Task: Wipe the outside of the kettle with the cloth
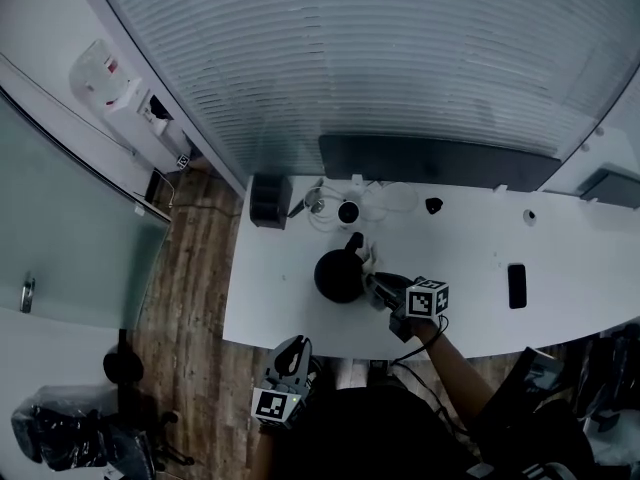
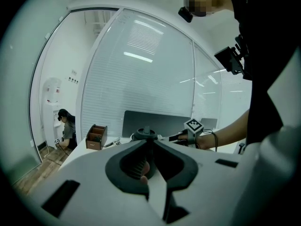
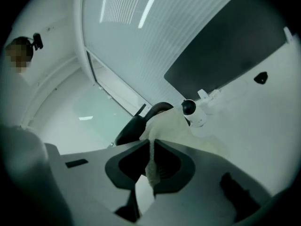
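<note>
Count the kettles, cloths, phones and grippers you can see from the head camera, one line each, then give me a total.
kettle: 1
cloth: 1
phone: 1
grippers: 2, the left gripper and the right gripper
total: 5

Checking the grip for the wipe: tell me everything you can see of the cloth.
The cloth is pale off-white and looks soft. It is bunched rather than spread out. One fold is pinched between the shut jaws of the right gripper. The rest billows out ahead and appears to rest against the dark kettle near its handle, above the white table.
</note>
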The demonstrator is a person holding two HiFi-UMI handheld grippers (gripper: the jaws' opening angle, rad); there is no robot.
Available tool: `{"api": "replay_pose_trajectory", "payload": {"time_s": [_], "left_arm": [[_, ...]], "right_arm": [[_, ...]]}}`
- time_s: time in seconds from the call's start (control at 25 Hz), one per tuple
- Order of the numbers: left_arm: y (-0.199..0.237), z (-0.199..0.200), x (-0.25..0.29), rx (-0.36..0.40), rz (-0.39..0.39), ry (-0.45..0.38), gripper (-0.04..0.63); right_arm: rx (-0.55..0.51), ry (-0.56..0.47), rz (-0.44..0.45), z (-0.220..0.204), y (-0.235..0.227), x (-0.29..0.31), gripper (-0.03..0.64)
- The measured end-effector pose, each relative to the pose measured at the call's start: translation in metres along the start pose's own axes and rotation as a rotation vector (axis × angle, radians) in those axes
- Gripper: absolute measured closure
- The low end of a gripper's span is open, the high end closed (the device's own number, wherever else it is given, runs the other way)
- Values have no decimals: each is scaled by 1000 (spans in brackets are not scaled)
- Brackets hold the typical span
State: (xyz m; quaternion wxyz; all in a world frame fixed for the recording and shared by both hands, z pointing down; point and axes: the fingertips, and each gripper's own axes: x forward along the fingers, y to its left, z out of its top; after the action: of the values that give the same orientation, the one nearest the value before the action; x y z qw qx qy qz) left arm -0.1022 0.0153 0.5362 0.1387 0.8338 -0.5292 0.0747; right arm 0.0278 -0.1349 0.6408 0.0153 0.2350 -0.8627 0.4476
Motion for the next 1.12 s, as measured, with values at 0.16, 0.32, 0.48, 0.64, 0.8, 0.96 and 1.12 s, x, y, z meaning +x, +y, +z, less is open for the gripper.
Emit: {"api": "replay_pose_trajectory", "payload": {"time_s": [0.16, 0.32, 0.48, 0.64, 0.8, 0.96, 1.12], "left_arm": [[5, -4, -3, 29, 11, 15, 569], [5, -7, -7, 19, 14, 22, 569], [3, -3, -4, 25, 15, 14, 569], [3, -2, -3, 17, 18, 13, 569], [4, 0, -1, 12, 22, 10, 569], [5, 2, 0, -3, 30, 2, 569], [4, 3, 1, -10, 27, -2, 569]], "right_arm": [[143, -67, 4, 1, -19, 0, 584], [225, -83, -33, -14, -43, 3, 584], [329, -54, -71, -40, -74, 10, 584], [313, 18, -144, -70, -89, 7, 584], [309, -129, -24, -17, -56, -17, 584], [183, -135, 152, 48, 1, -27, 585], [176, -140, 328, 89, 44, -26, 584]]}}
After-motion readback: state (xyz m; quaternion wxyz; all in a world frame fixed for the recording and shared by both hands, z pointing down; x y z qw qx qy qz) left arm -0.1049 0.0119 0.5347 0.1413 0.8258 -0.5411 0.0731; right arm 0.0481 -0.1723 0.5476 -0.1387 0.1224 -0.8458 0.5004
